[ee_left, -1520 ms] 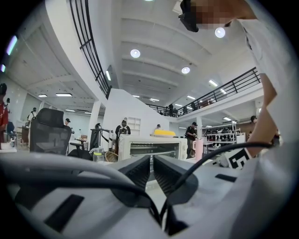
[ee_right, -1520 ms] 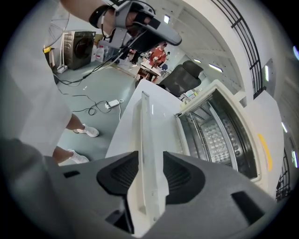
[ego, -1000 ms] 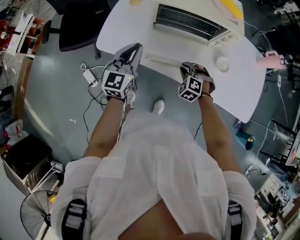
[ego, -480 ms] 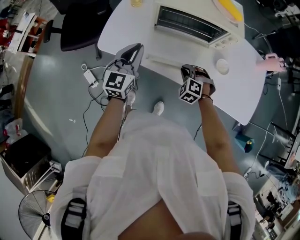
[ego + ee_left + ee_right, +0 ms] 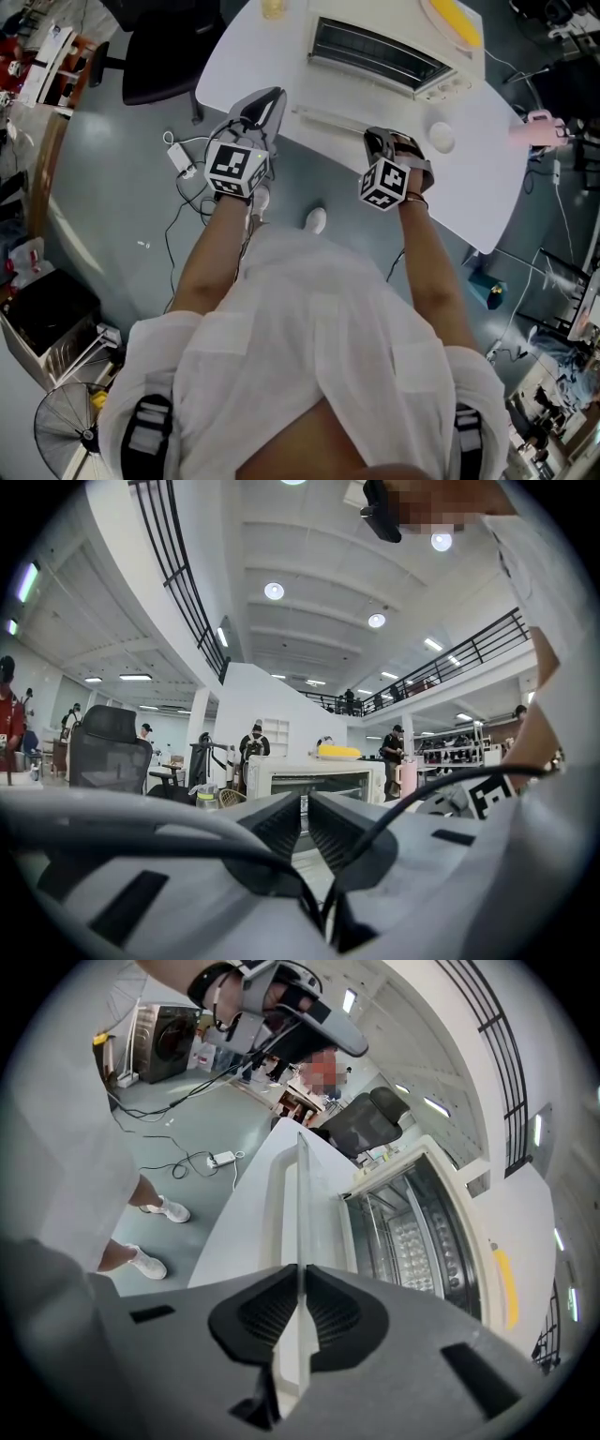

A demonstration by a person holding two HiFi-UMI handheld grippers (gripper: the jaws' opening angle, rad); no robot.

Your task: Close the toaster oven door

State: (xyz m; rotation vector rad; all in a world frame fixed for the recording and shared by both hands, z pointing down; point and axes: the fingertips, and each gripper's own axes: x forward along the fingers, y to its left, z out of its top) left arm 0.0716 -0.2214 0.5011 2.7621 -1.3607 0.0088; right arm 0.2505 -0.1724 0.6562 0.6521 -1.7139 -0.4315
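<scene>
- The toaster oven (image 5: pixel 375 52) sits at the back of the white table (image 5: pixel 469 178). Its door (image 5: pixel 323 120) is open and lies flat, with its front edge near the table's near edge.
- There is bare table on both sides of the door.
- The right gripper (image 5: pixel 380 139) points down at the door's right end. Its 2 jaws have just been closing and now pinch the door's thin edge.
- The left gripper (image 5: pixel 272 96) points level, left of the door and apart from it. Its jaws are almost pressed together, with nothing between them.
- A small round white thing (image 5: pixel 441 139) lies just right of the right gripper.
- A yellow thing (image 5: pixel 457 19) lies on top of the oven.
- A black chair (image 5: pixel 164 52) and cables (image 5: pixel 183 159) are on the floor at the left.
</scene>
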